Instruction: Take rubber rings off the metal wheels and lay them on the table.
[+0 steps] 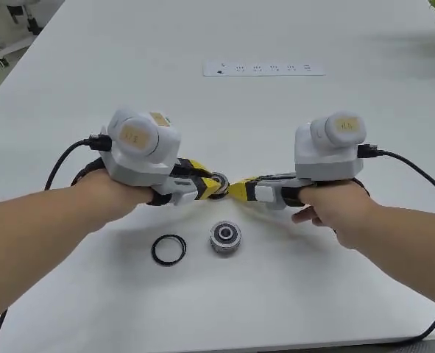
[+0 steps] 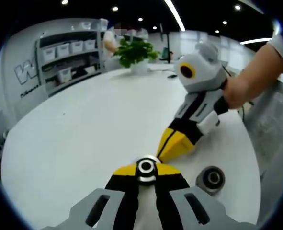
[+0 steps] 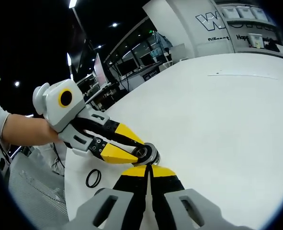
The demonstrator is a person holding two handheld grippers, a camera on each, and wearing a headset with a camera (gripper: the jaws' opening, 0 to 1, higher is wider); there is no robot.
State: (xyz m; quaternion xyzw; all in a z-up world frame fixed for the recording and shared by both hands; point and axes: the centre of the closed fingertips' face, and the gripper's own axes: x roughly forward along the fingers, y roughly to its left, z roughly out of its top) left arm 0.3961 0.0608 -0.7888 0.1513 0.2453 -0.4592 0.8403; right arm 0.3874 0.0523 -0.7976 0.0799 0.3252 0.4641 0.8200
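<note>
While the left gripper (image 1: 208, 186) is clenched on a metal wheel (image 1: 219, 184) above the white table (image 1: 70, 81), one black rubber ring (image 1: 168, 249) lies flat on the table below it. Just right of the ring, not touching it, lies a second wheel (image 1: 225, 236). The right gripper (image 1: 237, 191) has its jaws pressed together, with the tips at the held wheel's rim. Whether they pinch rubber, I cannot tell.

Closed right claw (image 3: 149, 169) at the metal wheel (image 3: 148, 154) in left claw (image 3: 138, 150)

Open table (image 1: 313, 44) all round — ring (image 1: 168, 249) and wheel (image 1: 224, 236) lie close together.
</note>
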